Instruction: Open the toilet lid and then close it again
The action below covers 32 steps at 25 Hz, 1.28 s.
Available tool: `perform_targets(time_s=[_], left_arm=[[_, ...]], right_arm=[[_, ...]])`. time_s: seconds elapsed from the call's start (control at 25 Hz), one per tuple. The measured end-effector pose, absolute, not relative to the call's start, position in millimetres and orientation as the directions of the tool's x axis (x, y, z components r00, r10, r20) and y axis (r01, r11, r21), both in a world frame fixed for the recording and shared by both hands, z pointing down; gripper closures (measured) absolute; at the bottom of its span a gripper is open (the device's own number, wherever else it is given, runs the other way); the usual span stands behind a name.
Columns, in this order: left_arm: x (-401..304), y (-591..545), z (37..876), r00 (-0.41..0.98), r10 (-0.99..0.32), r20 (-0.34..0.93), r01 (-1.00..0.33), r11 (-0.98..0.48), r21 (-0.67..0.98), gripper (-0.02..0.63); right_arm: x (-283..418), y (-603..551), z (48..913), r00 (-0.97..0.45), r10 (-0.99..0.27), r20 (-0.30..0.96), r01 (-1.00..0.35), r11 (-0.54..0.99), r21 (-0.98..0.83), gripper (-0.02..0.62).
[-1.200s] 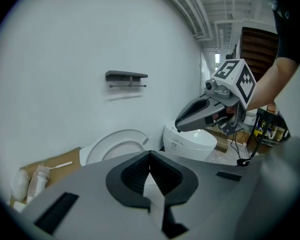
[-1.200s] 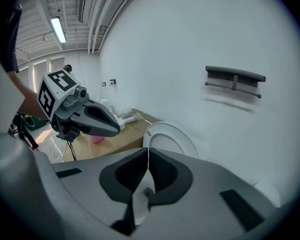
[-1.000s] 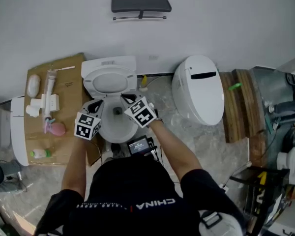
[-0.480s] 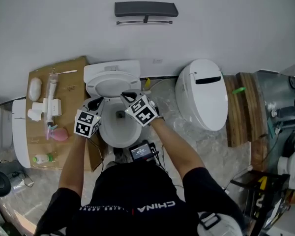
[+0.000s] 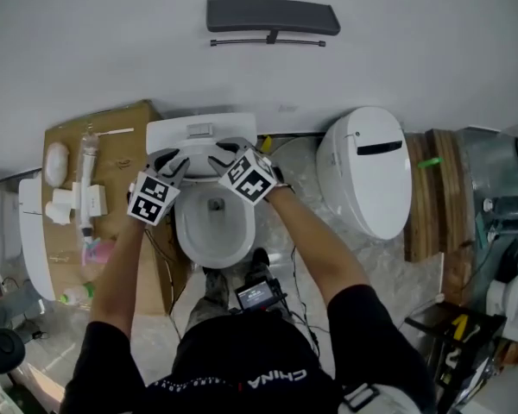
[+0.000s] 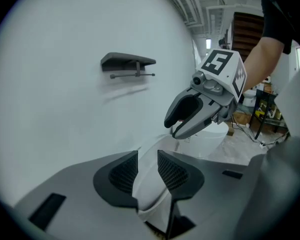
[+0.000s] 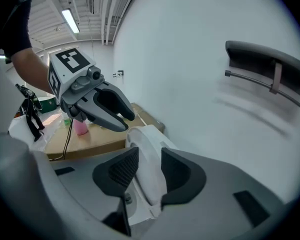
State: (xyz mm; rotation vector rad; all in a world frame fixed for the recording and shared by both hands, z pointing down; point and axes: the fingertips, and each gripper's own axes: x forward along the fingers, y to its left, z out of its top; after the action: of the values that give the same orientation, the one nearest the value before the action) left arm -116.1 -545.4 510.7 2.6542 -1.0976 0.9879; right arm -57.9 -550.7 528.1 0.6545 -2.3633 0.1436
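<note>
— What are the grippers doing?

— The left gripper and the right gripper sit side by side on the top edge of the toilet lid (each shows up in the other's camera). The lid stands upright against the tank. Both sets of jaws have just been opening. They are spread now, with the lid's rim standing between the pads rather than pinched.

— And the bowl?

— The toilet bowl lies uncovered just below them. It is white inside, with one dark spot low in the middle.

— What's around it?

— To the left a cardboard sheet lies on the floor. It has white plastic parts along its left edge, a pink thing toward its near edge and a green-capped bottle at its near left corner. To the right stands a second toilet with its lid down, then wooden planks. The floor is pale and marbled. A dark shelf with a rail under it hangs on the plain white wall above the tank.
</note>
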Motion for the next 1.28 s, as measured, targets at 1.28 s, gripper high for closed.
perform_targets(time_s=[1.28], left_arm=[[-124, -493, 577, 0.360, -0.499, 0.788, -0.580, -0.782, -0.230, 0.457]], right_arm=[[-56, -491, 581, -0.671, -0.289, 0.683, -0.356, 0.934, 0.045, 0.453]])
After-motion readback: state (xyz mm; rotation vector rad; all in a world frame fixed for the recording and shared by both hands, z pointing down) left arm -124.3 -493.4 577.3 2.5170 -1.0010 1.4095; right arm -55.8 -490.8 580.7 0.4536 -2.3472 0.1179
